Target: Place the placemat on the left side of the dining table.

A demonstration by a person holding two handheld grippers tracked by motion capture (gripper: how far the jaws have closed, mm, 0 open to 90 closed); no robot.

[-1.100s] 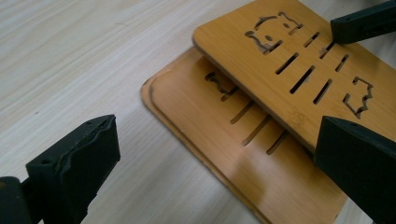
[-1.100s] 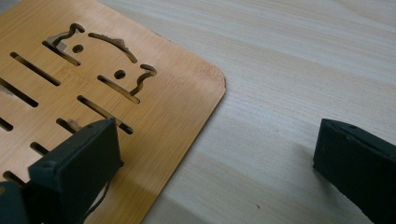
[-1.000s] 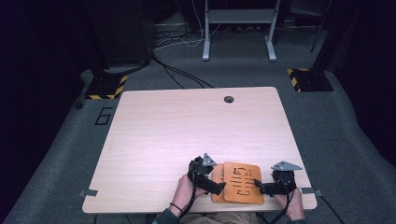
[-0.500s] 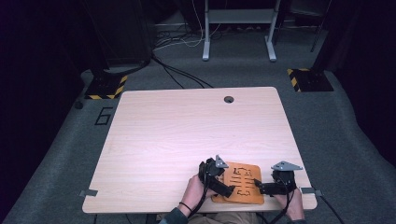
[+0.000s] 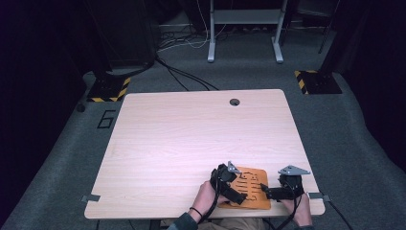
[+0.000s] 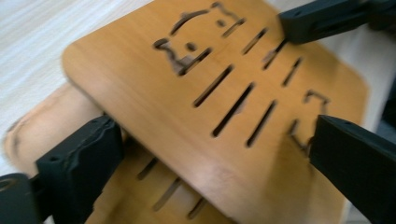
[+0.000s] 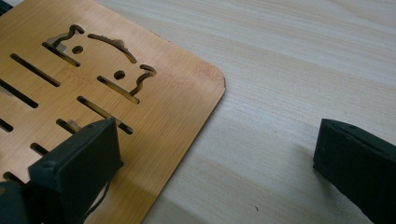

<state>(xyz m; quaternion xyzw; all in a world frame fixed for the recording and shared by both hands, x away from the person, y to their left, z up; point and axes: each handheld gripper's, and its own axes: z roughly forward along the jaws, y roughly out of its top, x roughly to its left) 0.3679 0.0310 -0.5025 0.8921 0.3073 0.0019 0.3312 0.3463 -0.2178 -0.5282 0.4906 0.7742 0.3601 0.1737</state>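
Showing slots, bear cut-outs: orange wooden board [image 5: 249,187]; second board [image 6: 42,123] beneath

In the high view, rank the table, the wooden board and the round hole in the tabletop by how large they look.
1. Table, largest by far.
2. Wooden board, partly covered by the left gripper.
3. Round hole, smallest, though it lies farthest from the camera.

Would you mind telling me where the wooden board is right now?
In the high view the board lies at the table's near right edge, between both grippers.
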